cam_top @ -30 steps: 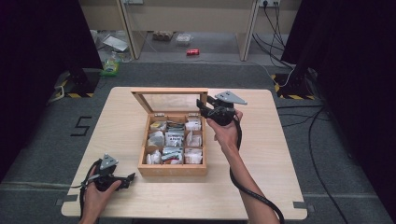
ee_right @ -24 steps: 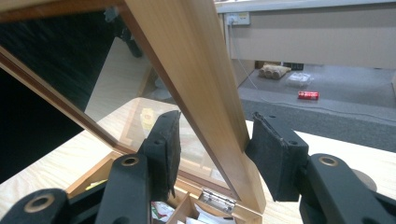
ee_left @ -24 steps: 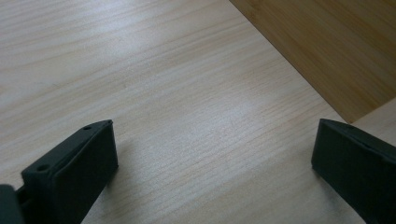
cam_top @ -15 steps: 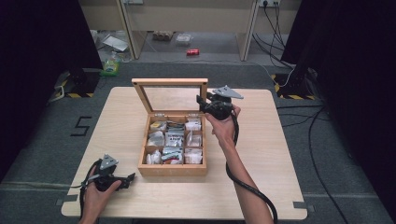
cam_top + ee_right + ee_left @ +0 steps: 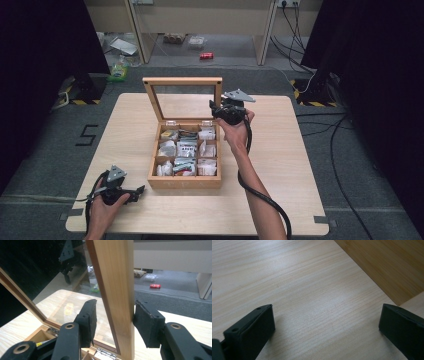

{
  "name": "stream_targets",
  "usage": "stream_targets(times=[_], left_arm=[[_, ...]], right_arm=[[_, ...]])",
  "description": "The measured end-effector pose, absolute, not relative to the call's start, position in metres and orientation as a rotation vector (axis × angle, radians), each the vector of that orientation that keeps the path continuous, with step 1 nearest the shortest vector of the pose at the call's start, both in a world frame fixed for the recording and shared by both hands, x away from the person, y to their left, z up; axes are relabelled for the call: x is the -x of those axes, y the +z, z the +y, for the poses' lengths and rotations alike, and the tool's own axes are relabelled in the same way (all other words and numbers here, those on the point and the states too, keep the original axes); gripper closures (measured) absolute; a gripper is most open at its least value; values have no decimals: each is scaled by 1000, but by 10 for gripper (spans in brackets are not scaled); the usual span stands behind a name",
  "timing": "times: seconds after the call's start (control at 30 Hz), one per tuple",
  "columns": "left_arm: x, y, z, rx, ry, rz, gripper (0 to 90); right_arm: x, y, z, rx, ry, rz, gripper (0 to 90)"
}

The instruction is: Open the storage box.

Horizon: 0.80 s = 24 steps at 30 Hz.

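A: What had changed over the last second?

B: The glass-paned lid (image 5: 182,98) of the wooden tea box (image 5: 185,181) had swung further up. A second earlier it leaned well forward over the compartments; half a second earlier it was steeper; now it stood nearly upright on its 2 small metal hinges (image 5: 107,353) at the back edge.

A: And the right gripper (image 5: 216,107)?

B: It had risen with the lid. Its jaws straddled the right-hand side bar of the lid frame (image 5: 117,290), one pad on the glass side and one on the outer edge. The outer pad touched the wood; the inner one looked a shade off it, so I judged the hold loose rather than clamped.

A: Meaning what for the work?

B: Opening was probably all but finished; the sachets (image 5: 186,149) lay exposed in a grid of 9 compartments.

A: The left gripper (image 5: 135,192)?

B: It had not moved. It rested on the table (image 5: 280,150) near the front left corner, short of the box, jaws wide apart with nothing between them.

A: Materials?

B: The box was pale, straight-grained wood with square corners and a darker inner trim around the reflective pane. The tabletop was lighter, matte, finely grained. The gripper pads (image 5: 147,325) were black and slightly fuzzy at the edges.
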State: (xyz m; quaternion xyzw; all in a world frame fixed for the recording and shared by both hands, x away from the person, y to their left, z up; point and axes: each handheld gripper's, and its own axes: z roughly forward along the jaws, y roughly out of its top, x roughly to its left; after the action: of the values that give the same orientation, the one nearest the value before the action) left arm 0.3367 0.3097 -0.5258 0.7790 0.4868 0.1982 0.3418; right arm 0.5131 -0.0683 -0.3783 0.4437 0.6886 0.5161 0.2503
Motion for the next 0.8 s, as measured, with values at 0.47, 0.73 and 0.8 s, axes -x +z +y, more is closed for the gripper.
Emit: stream_targets(times=[0.47, 0.73, 0.8], left_arm=[[-336, -526, 309, -2029, 514, 1262, 0], [-336, -526, 309, -2030, 513, 1262, 0], [-336, -526, 309, -2029, 514, 1262, 0]], right_arm=[[-526, -384, -63, -1244, 1373, 1868, 532], [-529, -386, -63, -1262, 1366, 1873, 530], [-530, -386, -64, -1278, 1394, 1857, 530]])
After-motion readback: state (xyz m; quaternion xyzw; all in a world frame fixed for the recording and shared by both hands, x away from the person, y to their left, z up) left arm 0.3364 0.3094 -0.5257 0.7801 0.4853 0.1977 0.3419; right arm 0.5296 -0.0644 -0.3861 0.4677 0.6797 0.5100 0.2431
